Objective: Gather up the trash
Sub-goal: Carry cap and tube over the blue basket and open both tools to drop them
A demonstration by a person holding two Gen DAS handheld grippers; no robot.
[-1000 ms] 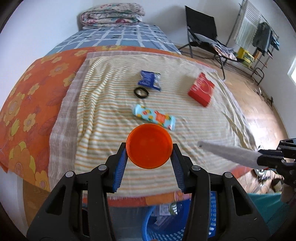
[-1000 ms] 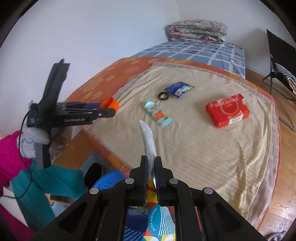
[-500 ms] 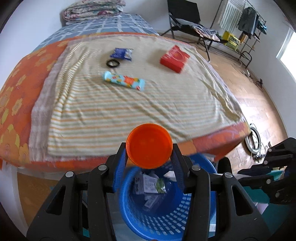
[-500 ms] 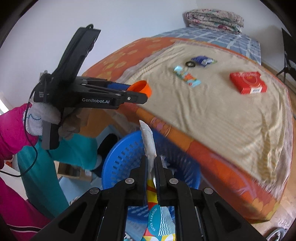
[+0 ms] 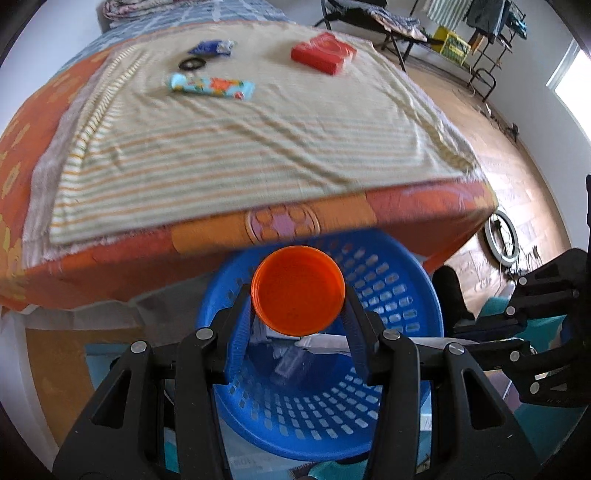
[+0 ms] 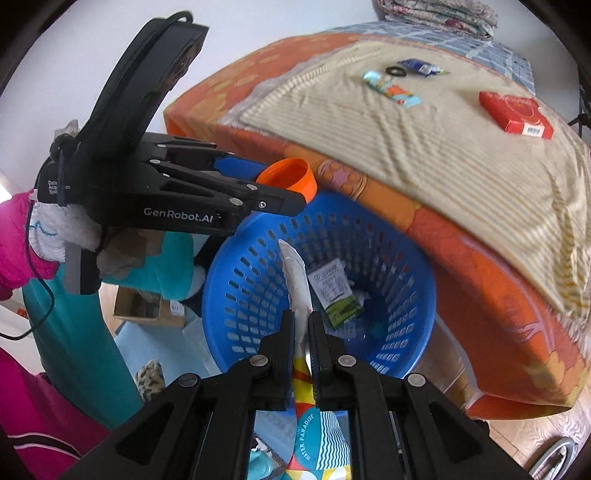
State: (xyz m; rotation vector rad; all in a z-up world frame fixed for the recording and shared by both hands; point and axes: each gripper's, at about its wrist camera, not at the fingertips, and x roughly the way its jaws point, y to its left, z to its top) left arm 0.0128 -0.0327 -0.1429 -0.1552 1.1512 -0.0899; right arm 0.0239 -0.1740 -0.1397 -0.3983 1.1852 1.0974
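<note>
My left gripper (image 5: pixel 297 300) is shut on an orange plastic cup (image 5: pixel 298 291), held over the far rim of a blue perforated basket (image 5: pixel 399 273). From the right wrist view the cup (image 6: pixel 291 179) hangs just above the basket's rim (image 6: pixel 236 266). My right gripper (image 6: pixel 302 321) is shut on a flat white-backed wrapper (image 6: pixel 295 280) that sticks out over the basket's inside. A green and white carton (image 6: pixel 332 291) lies in the basket. On the bed lie a red pack (image 5: pixel 323 55), a patterned wrapper (image 5: pixel 210 85), a black ring (image 5: pixel 192 63) and a blue packet (image 5: pixel 210 46).
The bed's orange edge (image 5: pixel 332 218) overhangs right behind the basket. A cardboard box (image 6: pixel 147 310) sits on the floor to the basket's left. A folding chair (image 5: pixel 373 14) and a drying rack (image 5: pixel 487 33) stand beyond the bed. A person's pink sleeve (image 6: pixel 14 236) holds the left gripper.
Both grippers have come back from over the bed and sunk down above the blue basket. The cup and the wrapper stay gripped.
</note>
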